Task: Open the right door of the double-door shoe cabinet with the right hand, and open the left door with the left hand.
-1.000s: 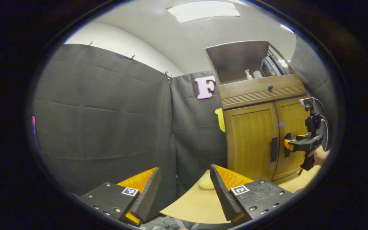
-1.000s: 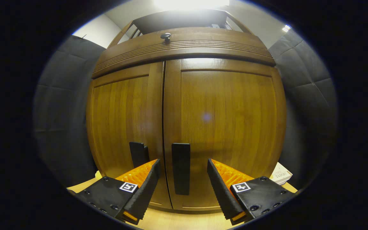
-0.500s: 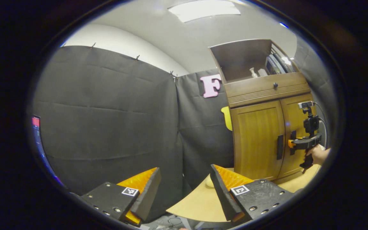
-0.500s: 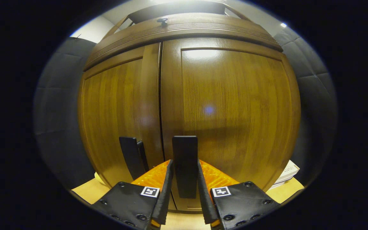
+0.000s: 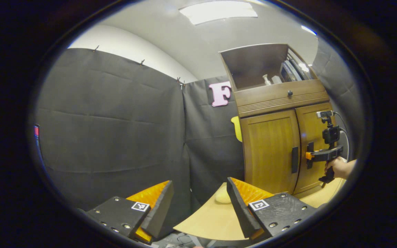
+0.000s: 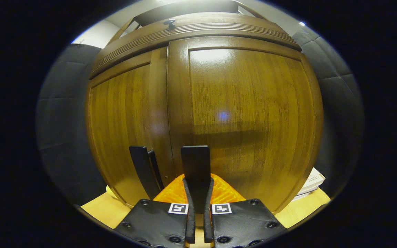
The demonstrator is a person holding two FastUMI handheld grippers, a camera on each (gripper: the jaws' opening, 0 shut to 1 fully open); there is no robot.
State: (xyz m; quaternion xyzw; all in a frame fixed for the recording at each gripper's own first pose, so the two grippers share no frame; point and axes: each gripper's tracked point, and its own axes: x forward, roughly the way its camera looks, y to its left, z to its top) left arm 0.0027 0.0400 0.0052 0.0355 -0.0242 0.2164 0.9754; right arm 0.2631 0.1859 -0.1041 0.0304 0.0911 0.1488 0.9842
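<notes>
Right tongs clamped on the black flat vertical handle of the right door of the brown wooden double-door shoe cabinet; both fingers press the handle's lower part from either side. Right door looks slightly ajar at the centre seam, hard to say for sure. Left door shut, its own black handle just beside the seam, untouched. Cabinet stands on a light wooden counter. A white box lies on the counter, right of the cabinet base.

Left gripper view: left tongs apart, holding nothing, well away from the cabinet, low at the counter's near edge. Cabinet sits at the right, with a drawer with a small dark knob above the doors and an open shelf compartment on top holding a small white bottle and some flat items. Farther off, the right tongs at the right door's handle, a hand gripping the device. Left door handle free. Small pale rounded object on the counter near the cabinet's left side.
</notes>
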